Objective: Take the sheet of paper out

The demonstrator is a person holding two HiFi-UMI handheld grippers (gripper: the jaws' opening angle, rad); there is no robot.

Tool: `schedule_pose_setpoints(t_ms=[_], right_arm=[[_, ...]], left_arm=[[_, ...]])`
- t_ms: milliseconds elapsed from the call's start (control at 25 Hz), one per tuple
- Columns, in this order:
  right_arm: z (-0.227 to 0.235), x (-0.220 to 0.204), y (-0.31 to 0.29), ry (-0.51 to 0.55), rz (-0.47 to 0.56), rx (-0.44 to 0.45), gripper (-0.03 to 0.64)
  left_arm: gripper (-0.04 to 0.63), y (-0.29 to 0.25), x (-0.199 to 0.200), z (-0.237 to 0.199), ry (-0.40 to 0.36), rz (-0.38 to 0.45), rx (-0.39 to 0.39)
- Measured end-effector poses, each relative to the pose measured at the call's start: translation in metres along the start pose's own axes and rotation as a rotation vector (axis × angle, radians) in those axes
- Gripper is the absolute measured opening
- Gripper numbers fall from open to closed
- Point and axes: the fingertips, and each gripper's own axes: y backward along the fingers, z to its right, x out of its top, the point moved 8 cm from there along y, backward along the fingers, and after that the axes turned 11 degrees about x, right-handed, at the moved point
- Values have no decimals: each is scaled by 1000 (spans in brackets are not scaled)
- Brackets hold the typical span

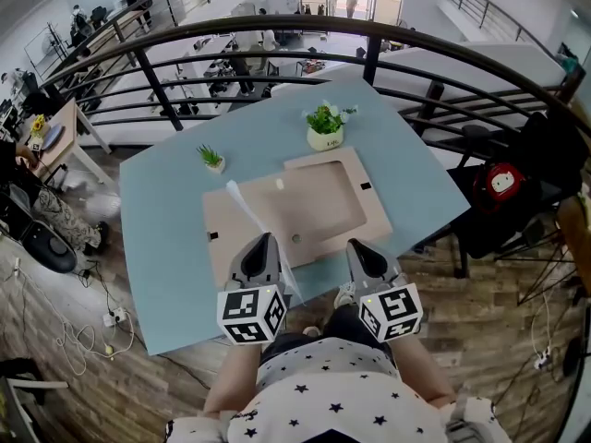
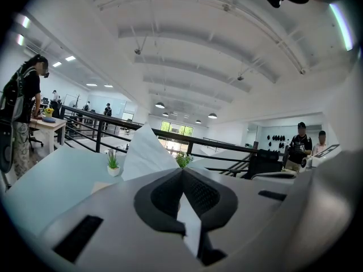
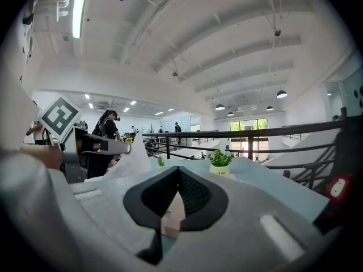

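lifting under way, not finished. desk (image 1: 166, 247) carries beige board (image 1: 323, 201), lying flat. sheet of paper (image 2: 146, 154) stands up off board's left part, near corner pinched in left tool (image 1: 267, 240); whether far end is free, cannot tell. right tool (image 1: 355, 245) pressed together on board's near edge, likely steadying it. left to do: draw sheet clear. larger potted plant (image 1: 325, 125), small potted plant (image 1: 211, 158) behind board, apart; nothing blocks.
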Motion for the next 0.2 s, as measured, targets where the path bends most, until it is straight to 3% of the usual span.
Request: schedule_pose_setpoints(t_ms=[200], right_arm=[[3,1,1,2,2,-1,6]], left_arm=[[0,-1,1,3,3,1,1]])
